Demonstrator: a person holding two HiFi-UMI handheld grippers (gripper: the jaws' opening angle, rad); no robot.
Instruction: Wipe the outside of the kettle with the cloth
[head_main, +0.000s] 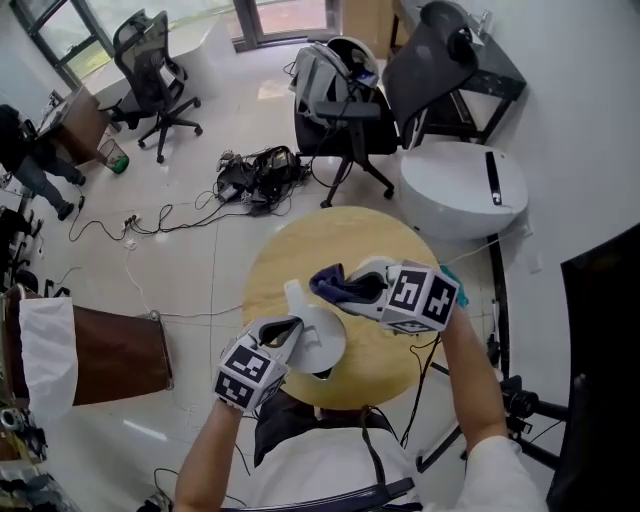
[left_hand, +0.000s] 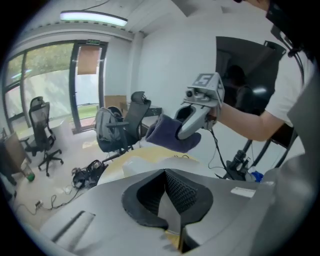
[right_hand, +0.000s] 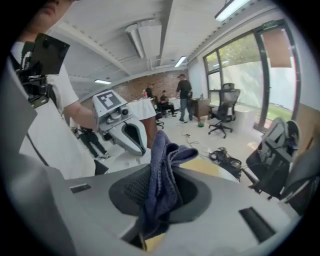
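Note:
A white kettle (head_main: 322, 342) stands on the near part of the round wooden table (head_main: 300, 245). My left gripper (head_main: 290, 328) is shut, its tip at the kettle's near left side. In the left gripper view the jaws of the left gripper (left_hand: 172, 200) meet with nothing showing between them, and the kettle (left_hand: 131, 166) is a pale shape just beyond. My right gripper (head_main: 365, 290) hovers above the kettle's far right, shut on a dark blue cloth (head_main: 335, 283). The cloth (right_hand: 162, 165) stands bunched up out of the jaws of the right gripper (right_hand: 157, 200).
A black office chair with a backpack (head_main: 340, 100) stands just beyond the table, and a tangle of cables (head_main: 255, 175) lies on the floor to its left. A white round unit (head_main: 465, 185) is at the far right, a brown cabinet (head_main: 110, 355) at the left.

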